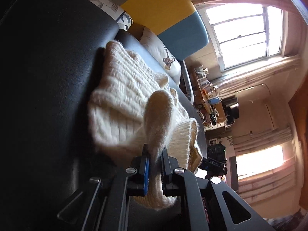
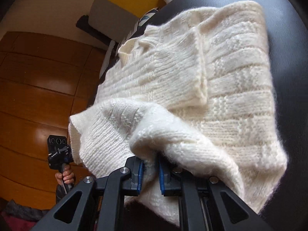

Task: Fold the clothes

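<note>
Leather, dark and smooth, is what I have under both cameras: a black padded sofa seat point(image 1: 48, 73) with a dull sheen, filling most of the left wrist view. Behind it I see a yellow and blue upholstered panel point(image 1: 169, 17), a pale cushion printed with a small deer point(image 1: 163, 57) and, further off, a cluttered wooden side table point(image 1: 207, 96) below a bright barred window point(image 1: 244, 36) with pinkish curtains. In the right wrist view a glossy orange-brown wooden floor point(image 2: 38, 88) runs along the seat's edge.

The cream chunky-knit wool sweater point(image 2: 221, 80) lies on the seat, fuzzy and thick, worked in a basket-weave of raised blocks, with a ribbed sleeve point(image 2: 179, 67) folded flat across its body. Its near edge is lifted off the leather in a soft rolled fold.

My right gripper point(image 2: 149, 170) is clenched on that fold: the knit is bunched between the blue-padded fingers. My left gripper point(image 1: 155, 165) is likewise clamped on a hairy ridge of the same sweater, which rises from the jaws and drapes back onto the garment. Low in the right wrist view I can make out the person's hand point(image 2: 65, 177) around the black handle of the other gripper unit, beside the hanging knit.
</note>
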### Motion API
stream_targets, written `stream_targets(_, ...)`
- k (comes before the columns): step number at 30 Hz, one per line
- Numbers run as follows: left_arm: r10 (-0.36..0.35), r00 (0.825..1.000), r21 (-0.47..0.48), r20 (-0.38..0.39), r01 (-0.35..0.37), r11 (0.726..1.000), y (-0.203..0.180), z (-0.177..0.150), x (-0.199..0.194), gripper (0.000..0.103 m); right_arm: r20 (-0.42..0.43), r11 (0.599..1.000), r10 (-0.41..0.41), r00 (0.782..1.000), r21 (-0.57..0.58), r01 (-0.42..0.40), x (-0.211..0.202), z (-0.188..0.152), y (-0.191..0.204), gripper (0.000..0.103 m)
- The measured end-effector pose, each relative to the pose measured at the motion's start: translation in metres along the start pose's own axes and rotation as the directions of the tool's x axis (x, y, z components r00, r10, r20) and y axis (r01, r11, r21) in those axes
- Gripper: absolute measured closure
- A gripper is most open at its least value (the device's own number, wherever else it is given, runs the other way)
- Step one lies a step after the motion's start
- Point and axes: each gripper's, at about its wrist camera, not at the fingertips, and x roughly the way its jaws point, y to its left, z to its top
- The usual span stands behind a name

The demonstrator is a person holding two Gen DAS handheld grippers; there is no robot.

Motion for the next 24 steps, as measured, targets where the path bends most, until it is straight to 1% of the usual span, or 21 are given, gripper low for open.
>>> stream_targets(3, 0.044, 0.999, -0.014, -0.028, -0.044, 0.999, 0.006, -0.023, -0.008, 0.093, 0.006, 0.999, 0.03, 1.0, 0.013, -0.03, -0.007, -0.025, 0.002, 0.093)
stream_targets(4, 0.045, 0.998, -0.019, -0.035, -0.045, 0.999, 0.006, -0.027, -0.01, 0.093, 0.01, 0.999, 0.036, 0.999, 0.014, -0.036, -0.01, -0.031, 0.004, 0.09)
stream_targets(5, 0.04, 0.999, -0.022, -0.036, -0.041, 0.999, 0.006, -0.03, -0.013, 0.093, 0.034, 0.998, 0.051, 0.998, 0.026, -0.052, -0.013, -0.028, 0.003, 0.089)
stream_targets(8, -0.008, 1.0, -0.01, -0.021, 0.008, 1.0, -0.007, -0.024, -0.022, 0.094, 0.106, 0.993, 0.095, 0.99, 0.062, -0.102, -0.023, -0.021, -0.001, 0.089)
stream_targets(10, -0.072, 0.997, -0.024, -0.004, 0.072, 0.997, -0.014, -0.012, -0.025, 0.094, 0.155, 0.987, 0.122, 0.98, 0.083, -0.136, -0.029, -0.016, -0.003, 0.089)
stream_targets(12, -0.134, 0.991, -0.056, 0.017, 0.135, 0.989, -0.018, 0.004, -0.022, 0.094, 0.204, 0.98, 0.147, 0.968, 0.103, -0.171, -0.036, -0.011, -0.006, 0.089)
stream_targets(15, -0.224, 0.971, -0.128, 0.085, 0.234, 0.964, -0.015, 0.035, -0.009, 0.094, 0.277, 0.966, 0.182, 0.943, 0.129, -0.224, -0.045, -0.003, -0.009, 0.089)
stream_targets(17, -0.272, 0.952, -0.174, 0.143, 0.295, 0.94, -0.012, 0.061, 0.004, 0.096, 0.326, 0.955, 0.202, 0.924, 0.146, -0.26, -0.052, 0.002, -0.012, 0.089)
stream_targets(18, -0.285, 0.943, -0.213, 0.171, 0.317, 0.924, -0.008, 0.073, 0.013, 0.096, 0.36, 0.938, 0.182, 0.915, 0.216, -0.272, -0.049, 0.009, -0.026, 0.088)
stream_targets(19, -0.286, 0.937, -0.268, 0.198, 0.333, 0.904, 0.0, 0.086, 0.023, 0.096, 0.391, 0.915, 0.161, 0.906, 0.284, -0.286, -0.047, 0.015, -0.04, 0.087)
stream_targets(20, -0.286, 0.932, -0.315, 0.224, 0.347, 0.883, 0.008, 0.098, 0.034, 0.095, 0.407, 0.89, 0.182, 0.895, 0.318, -0.326, -0.044, 0.017, -0.05, 0.087)
stream_targets(21, -0.272, 0.931, -0.359, 0.244, 0.347, 0.866, 0.018, 0.107, 0.043, 0.095, 0.425, 0.863, 0.201, 0.883, 0.35, -0.365, -0.041, 0.02, -0.06, 0.087)
stream_targets(22, -0.245, 0.935, -0.405, 0.258, 0.335, 0.851, 0.026, 0.113, 0.05, 0.095, 0.442, 0.833, 0.219, 0.87, 0.38, -0.403, -0.038, 0.022, -0.07, 0.087)
stream_targets(23, -0.222, 0.938, -0.43, 0.267, 0.322, 0.843, 0.033, 0.118, 0.054, 0.095, 0.443, 0.83, 0.231, 0.866, 0.376, -0.413, -0.039, 0.022, -0.07, 0.086)
stream_targets(24, -0.204, 0.941, -0.434, 0.271, 0.309, 0.846, 0.038, 0.121, 0.054, 0.095, 0.443, 0.827, 0.242, 0.863, 0.371, -0.423, -0.04, 0.022, -0.07, 0.085)
